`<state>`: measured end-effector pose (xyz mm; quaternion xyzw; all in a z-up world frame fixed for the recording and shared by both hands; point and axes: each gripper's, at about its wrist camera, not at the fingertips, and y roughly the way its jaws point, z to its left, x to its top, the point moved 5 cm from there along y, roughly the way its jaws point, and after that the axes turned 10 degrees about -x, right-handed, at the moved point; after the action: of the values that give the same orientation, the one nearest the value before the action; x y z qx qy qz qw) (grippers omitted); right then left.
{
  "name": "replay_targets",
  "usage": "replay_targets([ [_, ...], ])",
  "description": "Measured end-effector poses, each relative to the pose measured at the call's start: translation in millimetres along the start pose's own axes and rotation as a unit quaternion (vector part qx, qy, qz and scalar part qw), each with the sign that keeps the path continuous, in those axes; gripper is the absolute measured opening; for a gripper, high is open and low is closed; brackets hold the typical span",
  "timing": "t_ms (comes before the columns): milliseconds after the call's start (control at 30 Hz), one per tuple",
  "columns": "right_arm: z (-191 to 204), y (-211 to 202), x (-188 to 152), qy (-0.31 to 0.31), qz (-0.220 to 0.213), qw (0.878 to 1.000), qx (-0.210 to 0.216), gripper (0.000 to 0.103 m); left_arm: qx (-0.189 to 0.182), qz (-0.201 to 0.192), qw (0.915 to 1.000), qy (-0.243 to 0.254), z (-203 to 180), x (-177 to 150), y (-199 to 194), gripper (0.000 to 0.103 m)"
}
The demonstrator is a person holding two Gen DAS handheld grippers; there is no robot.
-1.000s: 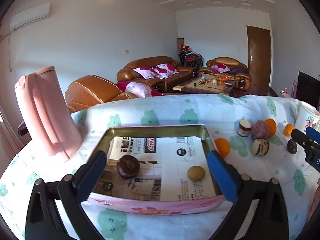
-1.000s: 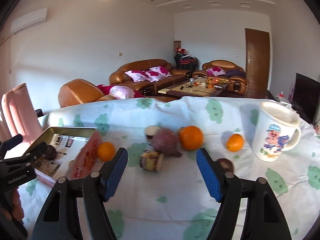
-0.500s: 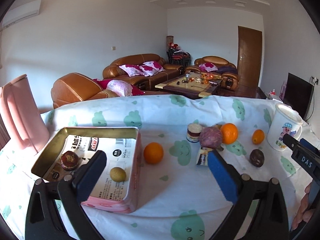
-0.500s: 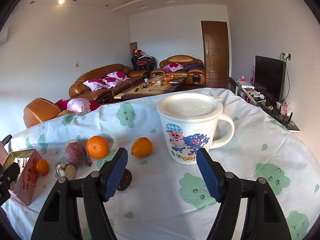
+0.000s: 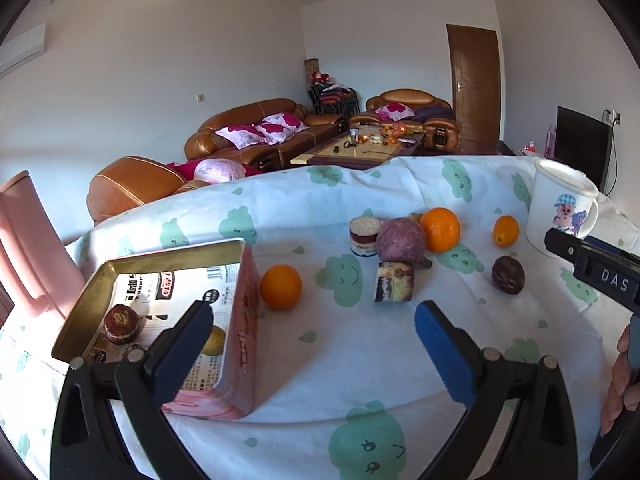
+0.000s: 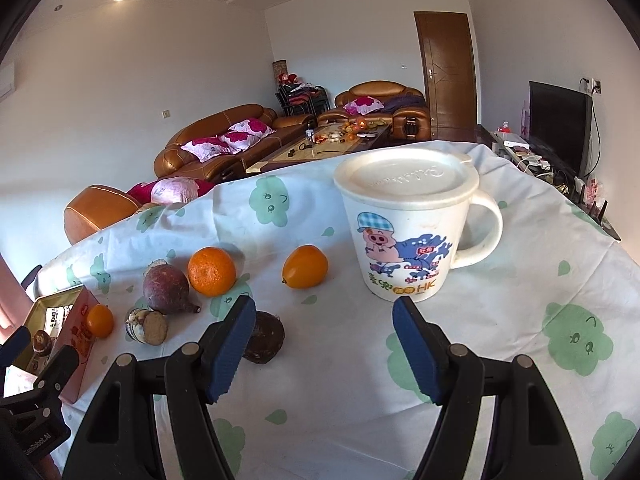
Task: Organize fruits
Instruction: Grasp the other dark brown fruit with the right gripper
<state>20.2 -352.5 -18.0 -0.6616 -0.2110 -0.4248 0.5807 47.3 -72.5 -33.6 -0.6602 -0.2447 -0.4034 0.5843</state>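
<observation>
1. Your left hand-held gripper (image 5: 312, 346) has swung away from the tin box (image 5: 100, 280) over the last second. A second ago the box filled its view between the pads; now the box sits at the lower left and the loose fruit lies ahead. Its jaws are spread wide and hold nothing.

2. Your right hand-held gripper (image 6: 324, 344) has turned from the fruit cluster toward the lidded mug (image 6: 408, 232), which now stands just beyond its pads. Its jaws are also spread and empty.

3. For the task, this reads as the gap between one placement and the next pick. Two pieces already lie in the box: a dark round fruit (image 5: 121, 319) and a yellowish one (image 5: 214, 340), partly hidden behind the left pad.

4. Still out on the table: a small orange (image 5: 281, 287) just beside the box wall, a purple root-like piece (image 5: 401, 239) touching a large orange (image 5: 440, 229), two cut cylinders (image 5: 394, 282) near them, a small orange fruit (image 5: 506, 231) near the mug, and a dark brown fruit (image 6: 264, 336) just beside the right gripper's left pad. That dark one looks like your nearest pick.

5. The table wears a white cloth (image 5: 360, 380) printed with green clouds, rumpled toward the far edge, so round fruit may roll.

6. Beyond it are brown leather sofas (image 5: 256, 132) with pink cushions, a coffee table, a wooden door and a television.
</observation>
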Motion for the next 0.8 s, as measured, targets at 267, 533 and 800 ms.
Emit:
replay_targets([
  [267, 24.9, 9.1, -5.2, -0.057, 0.027, 0.998, 0.010, 0.072, 0.000, 0.011, 0.9998, -0.015, 3.5, 0.2, 2.1, 0.103],
  [533, 52.3, 42.5, -18.4, -0.094, 0.110, 0.989, 0.034, 0.071, -0.007, 0.014, 0.9997, -0.017, 5.2, 0.7, 3.0, 0.103],
  [800, 61.2, 44.4, -23.8, -0.116, 0.125, 0.985, 0.029, 0.043, 0.000, 0.002, 1.0000, 0.005, -0.4, 0.7, 4.7, 0.101],
])
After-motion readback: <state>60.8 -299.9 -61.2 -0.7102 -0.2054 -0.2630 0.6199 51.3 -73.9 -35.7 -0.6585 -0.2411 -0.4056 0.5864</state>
